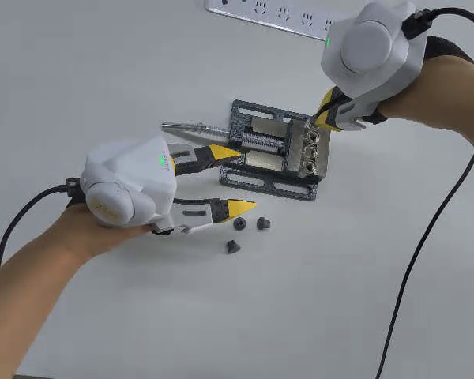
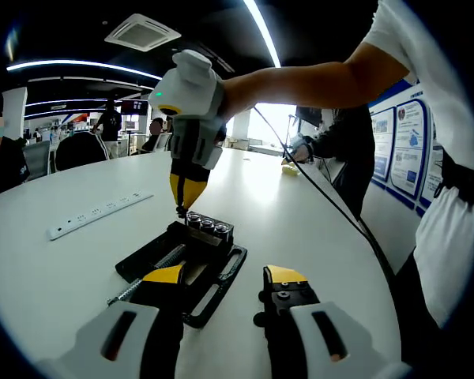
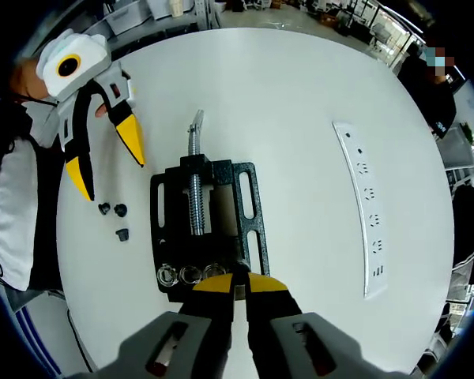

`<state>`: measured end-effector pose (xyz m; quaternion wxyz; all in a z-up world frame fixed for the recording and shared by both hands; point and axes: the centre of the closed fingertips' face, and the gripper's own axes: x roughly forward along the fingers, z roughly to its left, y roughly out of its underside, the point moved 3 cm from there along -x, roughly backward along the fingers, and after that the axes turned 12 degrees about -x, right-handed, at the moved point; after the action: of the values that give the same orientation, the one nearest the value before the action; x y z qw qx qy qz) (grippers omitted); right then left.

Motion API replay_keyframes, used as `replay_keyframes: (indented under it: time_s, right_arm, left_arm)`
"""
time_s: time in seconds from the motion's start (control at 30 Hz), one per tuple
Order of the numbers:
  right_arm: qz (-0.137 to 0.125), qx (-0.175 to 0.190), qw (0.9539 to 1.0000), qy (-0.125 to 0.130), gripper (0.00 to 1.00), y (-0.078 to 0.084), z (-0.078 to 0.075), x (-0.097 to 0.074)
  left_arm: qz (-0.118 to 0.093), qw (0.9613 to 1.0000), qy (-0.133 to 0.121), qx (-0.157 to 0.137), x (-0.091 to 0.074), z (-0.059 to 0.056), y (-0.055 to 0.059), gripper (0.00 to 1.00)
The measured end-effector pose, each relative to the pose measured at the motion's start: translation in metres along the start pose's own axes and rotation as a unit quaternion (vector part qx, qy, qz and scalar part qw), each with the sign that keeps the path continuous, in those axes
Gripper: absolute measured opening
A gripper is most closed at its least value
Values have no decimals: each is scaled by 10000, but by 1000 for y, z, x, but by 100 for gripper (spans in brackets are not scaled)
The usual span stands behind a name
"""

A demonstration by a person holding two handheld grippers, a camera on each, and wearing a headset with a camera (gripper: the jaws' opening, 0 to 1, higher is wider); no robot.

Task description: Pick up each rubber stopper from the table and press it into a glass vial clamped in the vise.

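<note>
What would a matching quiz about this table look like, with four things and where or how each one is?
Things:
1 rubber stoppers
2 glass vials
3 power strip
4 left gripper

Place or state:
A open
B clamped in the vise
C loose on the table
D lying beyond the vise in the head view

Pairs: 1-C, 2-B, 3-D, 4-A.

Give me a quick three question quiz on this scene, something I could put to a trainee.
1. How many loose rubber stoppers lie on the table?
2. True or false: the left gripper is shut.
3. The right gripper has its tip at: A the loose stoppers; B the end of the vise that holds the vials; C bare table far from the vise.
Key: 1. three; 2. false, its jaws stand open; 3. B.
</note>
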<state>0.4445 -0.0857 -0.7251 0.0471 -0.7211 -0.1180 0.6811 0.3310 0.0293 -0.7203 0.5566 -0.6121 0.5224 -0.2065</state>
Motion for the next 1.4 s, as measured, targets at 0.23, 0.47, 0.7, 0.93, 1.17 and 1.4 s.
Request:
replay_keyframes:
  time_s: [0.23,0.47,0.7,0.93,1.17,1.4]
  right_arm:
    - [-588,507,9963,370,9,6,5,-3]
    - [-1285,1020,9827,854,10,9,12,-7]
    - [-1879,1343,9674,1040,14,5,29,-10]
    - [-2261,1457,9551,1243,16,-5,49,-17]
    - [-2429,1477,9499,1301,16,-11,66,-21]
    - [-2506,1486,9478,1296,16,-12,82,-25]
  left_arm:
    - [22,10000,-20,-10,-1,0,1,37]
    - [38,10000,-26,-29,0,-2,2,37]
    - [66,10000,-19,-47,1,-3,4,38]
    - [93,9999,-36,-54,0,-3,5,38]
    - [133,9999,-31,-47,-1,-6,6,38]
    - [192,9998,-35,-57,-6,-10,10,37]
